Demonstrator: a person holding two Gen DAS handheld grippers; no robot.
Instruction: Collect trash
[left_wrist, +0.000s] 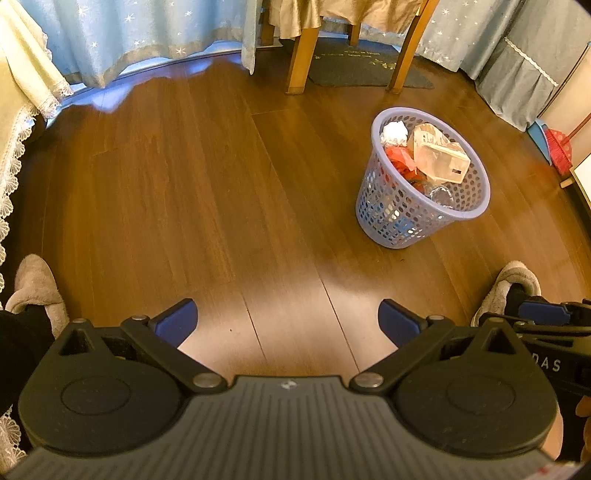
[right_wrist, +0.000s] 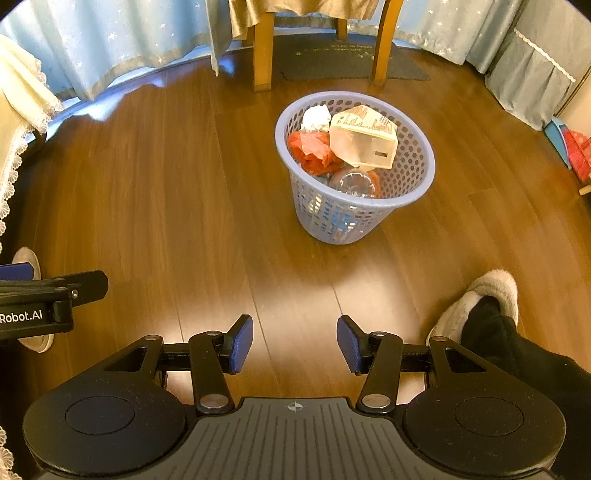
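ahead of both grippers, on the wooden floor (left_wrist: 192, 177), stands the perforated plastic waste basket (right_wrist: 417, 162), well beyond the fingertips and to their right. it already holds a white paper wad (right_wrist: 316, 116), red crumpled wrapping (right_wrist: 312, 151), a beige carton (right_wrist: 364, 138) and a clear plastic bottle (right_wrist: 356, 182).

the left gripper (left_wrist: 288, 321) has its jaws wide apart with nothing between them. the right gripper (right_wrist: 294, 343) has its jaws partly apart, also empty; only bare floor shows in the gap.

judged step: collection appears largely complete, since no loose trash lies on the visible floor. the next move calls for locating any remaining item outside these views.

limits: the basket's lower contents are hidden by the upper items. the carton's print is unreadable. the floor beneath the gripper bodies is blocked, and a grey slipper (right_wrist: 480, 299) is partly covered by a dark trouser leg (right_wrist: 524, 365).
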